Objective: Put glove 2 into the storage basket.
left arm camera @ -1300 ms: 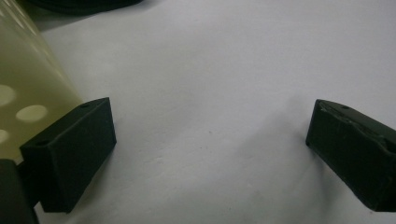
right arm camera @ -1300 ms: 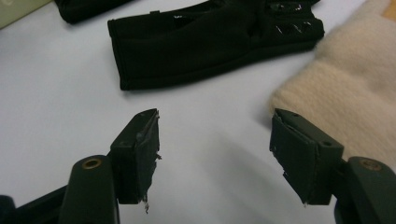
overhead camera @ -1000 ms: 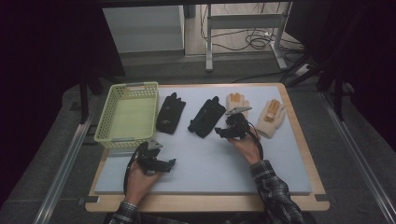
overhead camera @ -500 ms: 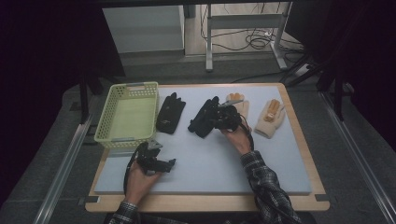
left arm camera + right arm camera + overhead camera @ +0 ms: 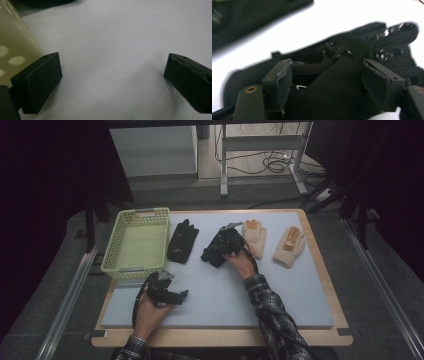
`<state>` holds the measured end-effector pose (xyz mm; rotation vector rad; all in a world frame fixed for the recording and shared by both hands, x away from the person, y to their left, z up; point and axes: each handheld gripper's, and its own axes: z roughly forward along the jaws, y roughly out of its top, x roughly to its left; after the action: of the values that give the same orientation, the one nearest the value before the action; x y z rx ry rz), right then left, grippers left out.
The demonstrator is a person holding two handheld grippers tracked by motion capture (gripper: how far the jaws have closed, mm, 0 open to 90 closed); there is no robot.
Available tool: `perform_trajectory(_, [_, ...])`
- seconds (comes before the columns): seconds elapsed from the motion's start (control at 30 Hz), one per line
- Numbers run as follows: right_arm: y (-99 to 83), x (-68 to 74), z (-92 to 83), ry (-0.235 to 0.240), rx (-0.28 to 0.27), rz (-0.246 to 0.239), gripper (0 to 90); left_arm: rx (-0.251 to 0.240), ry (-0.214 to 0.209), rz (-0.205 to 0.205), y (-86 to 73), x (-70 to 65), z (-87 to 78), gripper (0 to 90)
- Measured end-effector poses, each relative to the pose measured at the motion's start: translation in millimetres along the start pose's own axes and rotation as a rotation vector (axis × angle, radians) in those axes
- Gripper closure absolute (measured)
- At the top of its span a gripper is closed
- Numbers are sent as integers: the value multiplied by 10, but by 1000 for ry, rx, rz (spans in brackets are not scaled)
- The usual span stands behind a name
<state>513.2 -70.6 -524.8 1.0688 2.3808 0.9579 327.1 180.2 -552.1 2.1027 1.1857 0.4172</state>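
Right gripper view shows a black glove (image 5: pixel 342 82) lying between the right tongs (image 5: pixel 327 82), whose jaws have just been opening and stand apart on either side of its cuff. Just left of those tongs lies a second black glove (image 5: pixel 182 241), with the green basket (image 5: pixel 111 255) beyond it; two cream gloves (image 5: pixel 256 238) lie to their right. Nearer the person, the left tongs (image 5: pixel 112 77) rest gaping over bare worktop (image 5: pixel 120 37), beside the basket.

- Mostly hidden in the high view under the right gripper (image 5: pixel 220 251): second black glove (image 5: pixel 212 256).
- Blurred in the right gripper view: black glove's (image 5: pixel 352 82) outline.
- Cut off at the left gripper view's edge: basket (image 5: pixel 15 47), dark glove (image 5: pixel 45 2).
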Motion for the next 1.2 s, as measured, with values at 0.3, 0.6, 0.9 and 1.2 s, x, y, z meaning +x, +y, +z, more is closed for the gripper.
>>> perform_trajectory(0.3, [-28,69,-2,58,0,-6,705,-1,1,0,-1,-2,0,17])
perform_trajectory(0.6, [-16,52,-135,50,0,-101,831,0,0,0,0,0,1,17])
perform_trajectory(0.9, [-29,164,-689,108,-57,-193,830,1,1,1,0,-1,0,17])
perform_trajectory(1.2, [-311,421,-1253,212,-75,-258,828,-4,1,-2,0,-3,3,17])
